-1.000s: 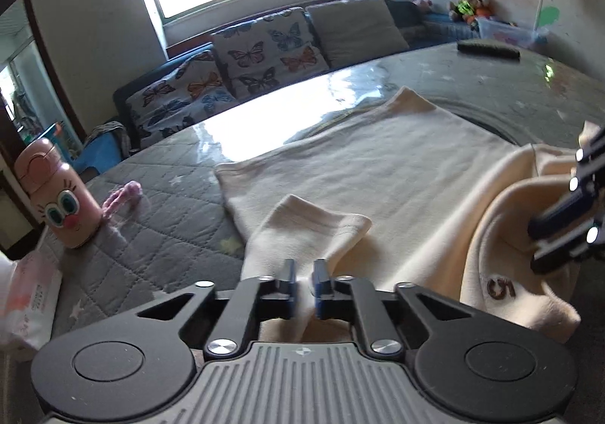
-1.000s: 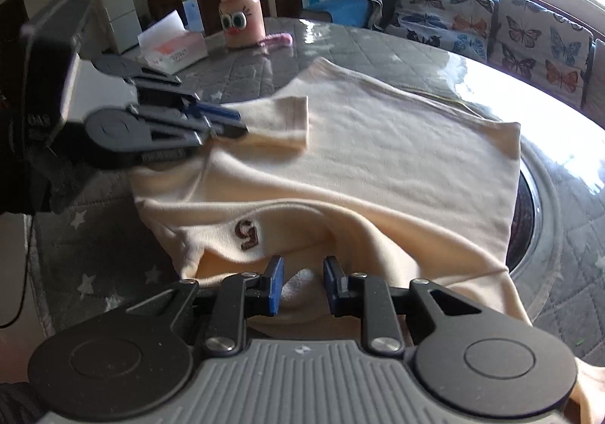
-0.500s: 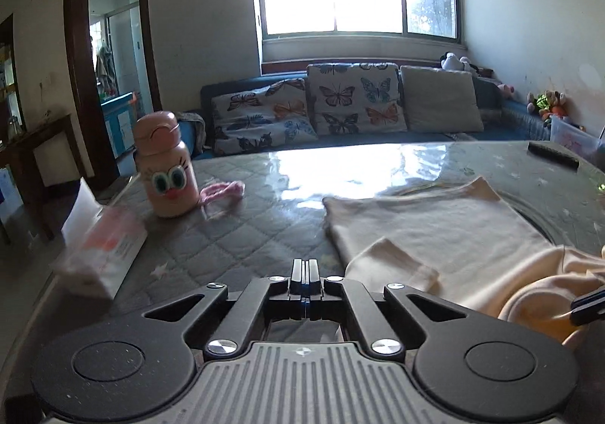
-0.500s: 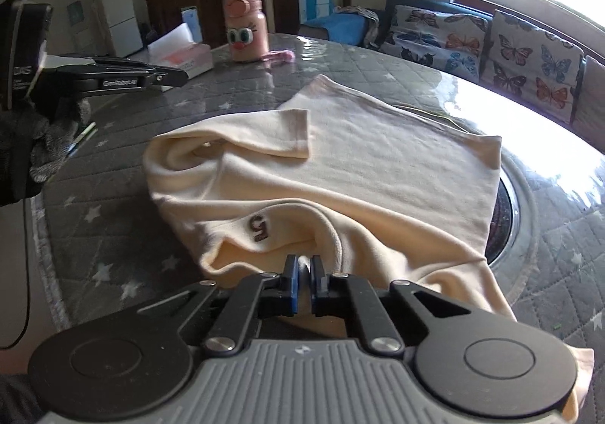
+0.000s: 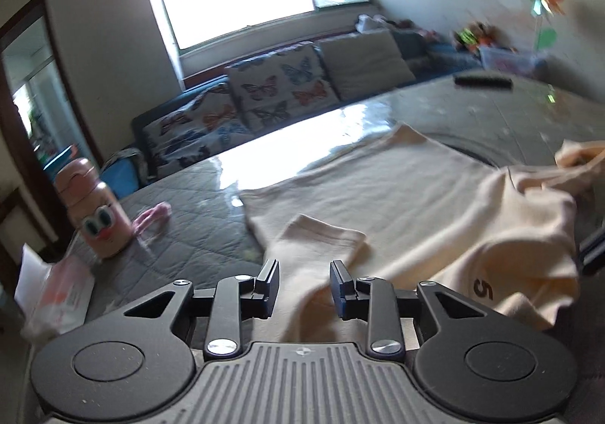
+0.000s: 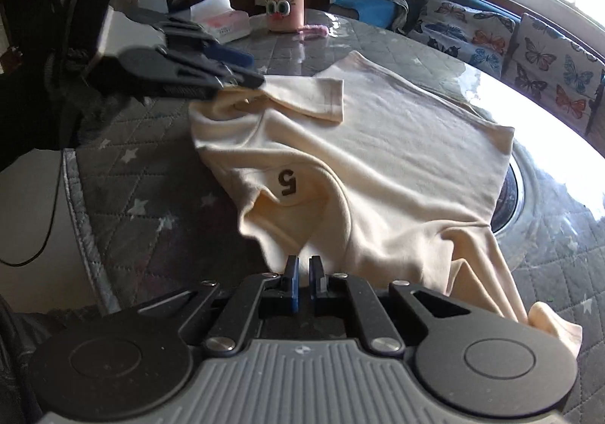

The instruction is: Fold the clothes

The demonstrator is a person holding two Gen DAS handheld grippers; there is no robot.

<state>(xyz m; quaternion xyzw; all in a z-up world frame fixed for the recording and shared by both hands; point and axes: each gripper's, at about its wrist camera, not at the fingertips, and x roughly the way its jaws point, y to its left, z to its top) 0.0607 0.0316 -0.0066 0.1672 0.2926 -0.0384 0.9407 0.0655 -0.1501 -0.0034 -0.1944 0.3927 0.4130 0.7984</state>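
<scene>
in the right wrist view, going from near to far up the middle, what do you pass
Right claw shut on the shirt edge → cream shirt with its number 5 → folded sleeve → pink bottle.

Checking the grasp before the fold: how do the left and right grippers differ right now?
Left gripper is open, jaws spread around the shirt's sleeve; right gripper is shut, pinching fabric near the collar below the "5". Both are at the same cream T-shirt.
</scene>
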